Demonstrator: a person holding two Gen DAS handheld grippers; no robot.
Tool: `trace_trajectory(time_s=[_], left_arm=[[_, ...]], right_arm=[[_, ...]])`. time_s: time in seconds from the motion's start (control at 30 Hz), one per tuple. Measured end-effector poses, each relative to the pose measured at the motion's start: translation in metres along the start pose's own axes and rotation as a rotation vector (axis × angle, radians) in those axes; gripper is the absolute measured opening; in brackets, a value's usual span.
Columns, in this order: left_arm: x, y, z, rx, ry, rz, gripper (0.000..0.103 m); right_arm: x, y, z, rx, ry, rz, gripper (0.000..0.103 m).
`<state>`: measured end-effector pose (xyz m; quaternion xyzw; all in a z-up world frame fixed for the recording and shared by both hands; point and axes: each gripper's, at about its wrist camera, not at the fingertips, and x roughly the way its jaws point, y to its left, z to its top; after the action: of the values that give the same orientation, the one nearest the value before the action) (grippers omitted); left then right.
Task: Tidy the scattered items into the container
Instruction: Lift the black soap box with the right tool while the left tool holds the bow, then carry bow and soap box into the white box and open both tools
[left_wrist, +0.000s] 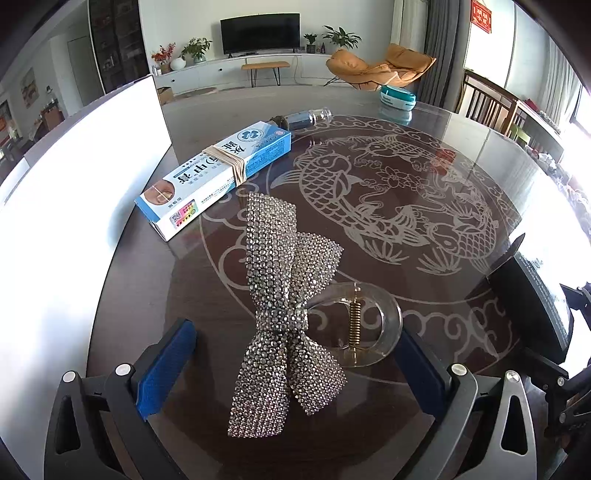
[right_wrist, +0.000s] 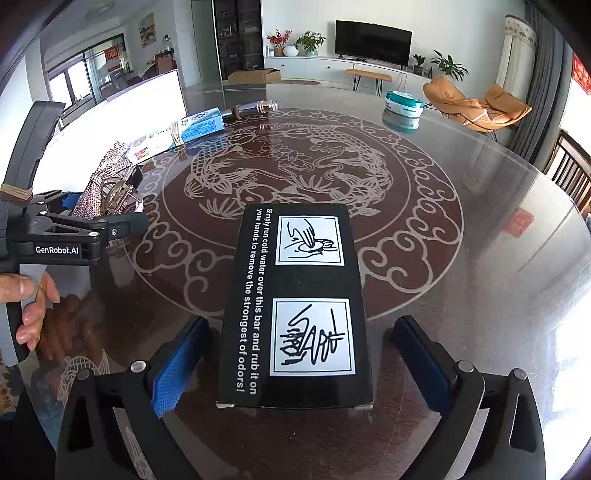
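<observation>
Looking along the left gripper (left_wrist: 295, 365), its two blue ribbed pads stand wide apart on either side of a rhinestone bow hair clip (left_wrist: 286, 310), neither pad pressing on it. This bow is faceted and glittering, with a knotted waist, joined to a clear plastic ring (left_wrist: 391, 325) crossed by a coiled brass spring. It lies on the glass tabletop (left_wrist: 461, 155), a dark round surface etched with pale fish and cloud scrolls, near the edge closest to the camera. Farther in lies a long blue-and-white carton (left_wrist: 218, 173) wrapped with tan rubber bands. Beyond it lies a small glass bottle (left_wrist: 310, 117) on its side; a teal round case (left_wrist: 398, 96) sits by the far edge. A white flat-sided container (left_wrist: 74, 206) fills the tabletop's left edge.

Right wrist view: the right gripper (right_wrist: 299, 365) holds its jaws spread, blue pads clear of a black rectangular box (right_wrist: 299, 295) lying flat between them, printed with white text and two line drawings. At the left edge, a hand (right_wrist: 29, 306) grips the other tool's handle beside the bow.
</observation>
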<state>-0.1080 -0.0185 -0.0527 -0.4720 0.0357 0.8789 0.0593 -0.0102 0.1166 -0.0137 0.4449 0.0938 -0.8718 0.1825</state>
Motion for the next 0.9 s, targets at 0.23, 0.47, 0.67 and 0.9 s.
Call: trace_trajectory(time_s=[0.23, 0.47, 0.67, 0.9], left_arm=[[0.009, 0.01, 0.017, 0.067, 0.156, -0.041, 0.103], [0.002, 0.005, 0.024, 0.101, 0.127, -0.056, 0.058], [-0.022, 0.003, 0.026, 0.132, 0.081, -0.063, 0.05], [-0.036, -0.007, 0.012, 0.117, 0.116, -0.129, 0.05]], right_arm=[[0.003, 0.002, 0.007, -0.044, 0.071, 0.028, 0.103], [0.008, -0.003, 0.033, -0.04, 0.202, 0.104, 0.101], [-0.01, 0.003, 0.043, -0.068, 0.18, 0.088, 0.059], [-0.03, 0.007, 0.048, -0.046, 0.206, 0.114, 0.059]])
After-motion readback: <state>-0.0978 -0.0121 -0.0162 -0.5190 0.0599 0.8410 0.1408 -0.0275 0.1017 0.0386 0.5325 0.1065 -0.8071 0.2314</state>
